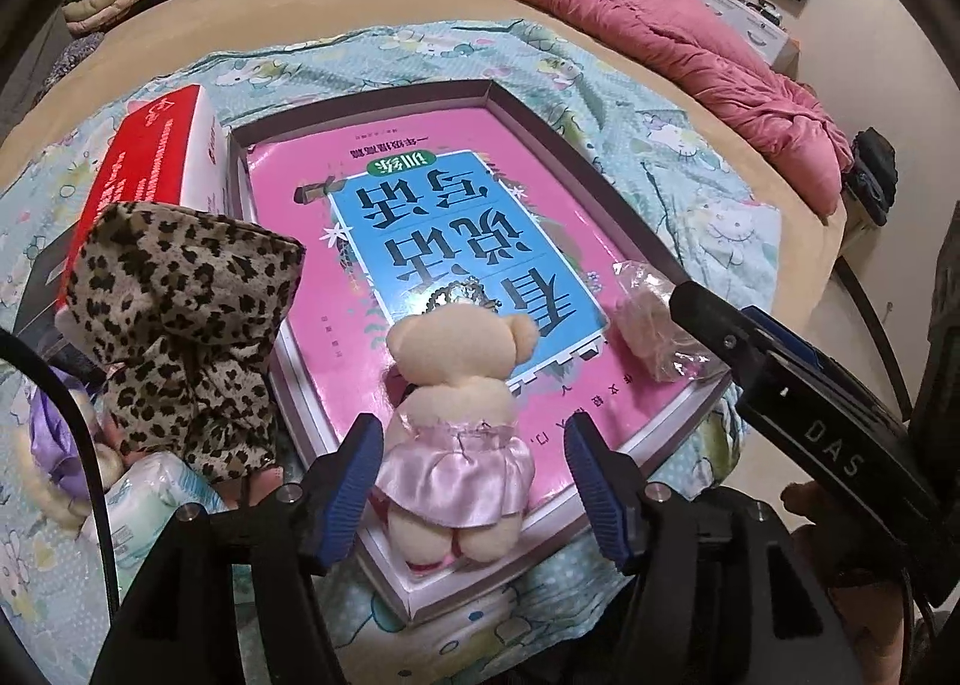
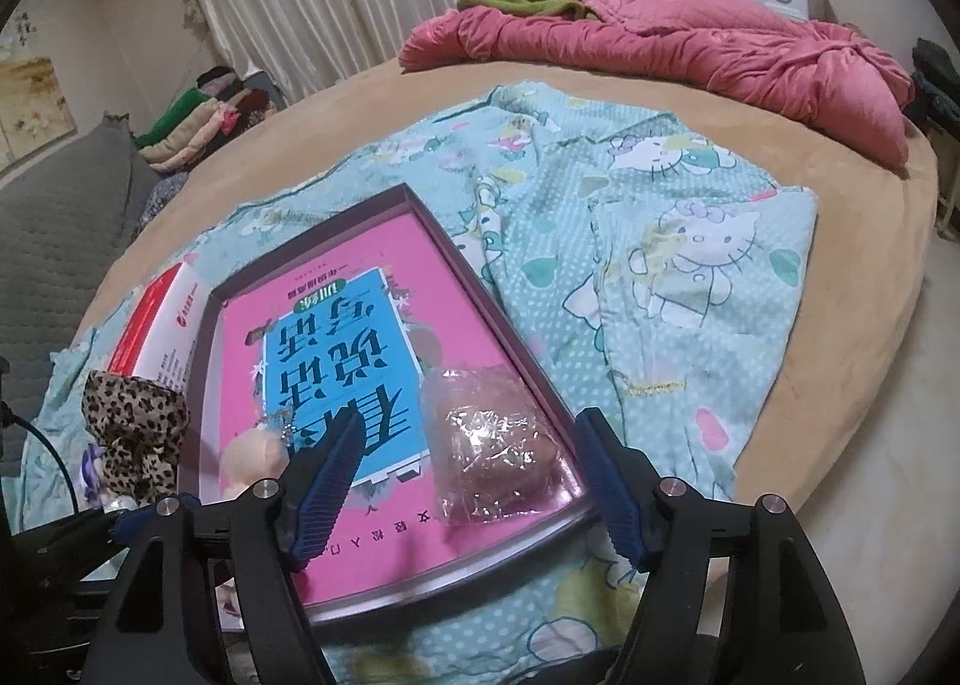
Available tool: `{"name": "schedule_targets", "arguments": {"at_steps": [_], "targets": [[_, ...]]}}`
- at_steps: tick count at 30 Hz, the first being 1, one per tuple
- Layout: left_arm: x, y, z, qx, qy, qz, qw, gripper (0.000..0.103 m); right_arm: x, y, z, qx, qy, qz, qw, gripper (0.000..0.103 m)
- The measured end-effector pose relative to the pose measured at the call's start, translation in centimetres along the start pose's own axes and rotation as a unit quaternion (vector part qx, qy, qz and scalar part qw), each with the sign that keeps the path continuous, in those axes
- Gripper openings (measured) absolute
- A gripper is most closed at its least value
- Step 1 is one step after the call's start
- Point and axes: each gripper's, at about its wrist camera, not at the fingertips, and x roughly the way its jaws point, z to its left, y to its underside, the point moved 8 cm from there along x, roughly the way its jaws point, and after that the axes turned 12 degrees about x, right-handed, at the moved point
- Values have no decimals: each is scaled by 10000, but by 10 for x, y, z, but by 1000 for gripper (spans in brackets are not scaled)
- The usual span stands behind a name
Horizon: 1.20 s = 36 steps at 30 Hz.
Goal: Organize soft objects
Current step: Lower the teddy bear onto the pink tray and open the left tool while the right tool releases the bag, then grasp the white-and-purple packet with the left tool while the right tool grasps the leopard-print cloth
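Left wrist view: the left gripper has its jaws apart, one on each side of the teddy bear. The pads do not press it.
Teddy bear: it lies face down at 6 o'clock, on the near edge of the box tray, half over the rim. It wears a shiny pink skirt.
Right wrist view: the right gripper also has its jaws apart. The bagged soft toy sits between them, not squeezed.
Bagged soft toy: it rests on the pink book inside the tray, at 5 o'clock in the right wrist view.
Leopard cloth thing: the leopard cloth thing stands at 9 o'clock, just outside the tray, near the red and white box.
Step now: I think both toys are being let go into the tray.
Next move: lift both grippers clear without bumping the toys. Then reach for the leopard cloth thing. The bear may tip off the rim, so go gently.
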Motion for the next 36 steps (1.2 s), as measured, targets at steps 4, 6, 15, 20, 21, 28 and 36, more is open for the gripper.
{"name": "schedule_targets", "arguments": {"at_steps": [4, 6, 15, 20, 21, 28, 36], "targets": [[-9, 2, 2, -34, -7, -60, 10000, 66, -2, 0, 2, -66, 2, -54, 10000, 74], [-14, 4, 4, -48, -45, -88, 9999, 67, -5, -1, 4, -107, -9, -110, 9999, 74], [-47, 14, 20, -148, -190, -307, 9992, 69, -21, -2, 20, -474, 19, -422, 9980, 75], [-64, 22, 38, -311, -268, -362, 9985, 69, -30, 1, 36, -764, 57, -515, 9957, 75], [-69, 25, 44, -366, -272, -389, 9982, 69, -33, 1, 40, -819, 32, -552, 9951, 75], [-89, 39, 80, -724, -410, -468, 9954, 69, -46, 10, 72, -1199, -149, -604, 9908, 75], [-107, 56, 132, -1318, -543, -580, 9881, 69, -56, 26, 112, -1623, -428, -533, 9844, 76]]}}
